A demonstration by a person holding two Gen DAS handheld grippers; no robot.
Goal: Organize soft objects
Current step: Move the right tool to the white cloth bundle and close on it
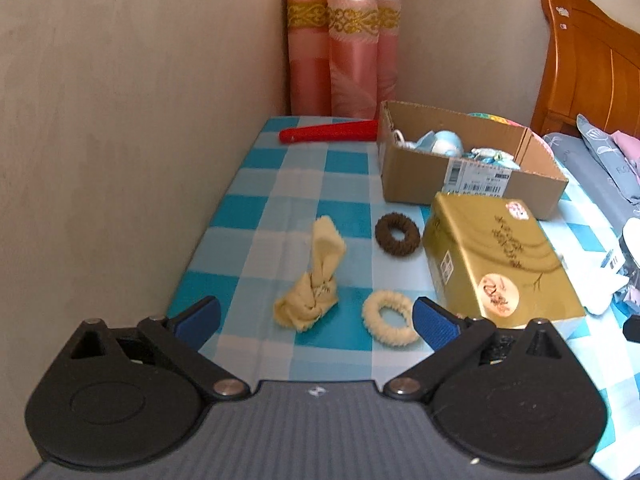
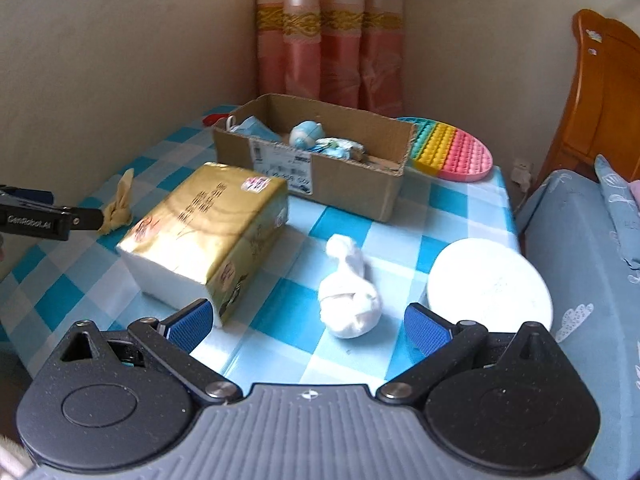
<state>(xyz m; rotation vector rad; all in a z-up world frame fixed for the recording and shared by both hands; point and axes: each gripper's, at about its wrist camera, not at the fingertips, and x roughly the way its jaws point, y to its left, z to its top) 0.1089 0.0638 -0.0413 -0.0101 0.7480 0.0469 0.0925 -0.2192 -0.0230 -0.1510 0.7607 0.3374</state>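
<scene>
We hold the left gripper [image 1: 316, 316] low over the bench [image 1: 280, 184], which wears a blue-and-white checked cloth; its jaws are spread wide and grip nothing. Between and just ahead of its blue pads lie a knotted yellow cloth [image 1: 310, 282] and, to its right, a cream scrunchie [image 1: 390, 317]. A brown scrunchie [image 1: 398, 234] sits farther off, apart from both, near the gold tissue pack [image 1: 500, 256]. Behind that pack stands an open cardboard box [image 1: 460, 184] with pale blue soft items inside. A red stick-like thing [image 1: 328, 131] lies at the far edge by the pink curtain [image 1: 344, 48].

Our right gripper [image 2: 308, 326] also hangs released, jaws wide apart. A knotted white cloth [image 2: 348, 292] lies on the bench just ahead of them, nearer the right pad. A white round disc [image 2: 490, 284] rests to its right near the bench edge, and the tissue pack sits to the left. Beyond the box a rainbow bubble mat [image 2: 452, 148] lies flat. In the right wrist view the left gripper shows at the far left edge, close to the yellow cloth.
</scene>
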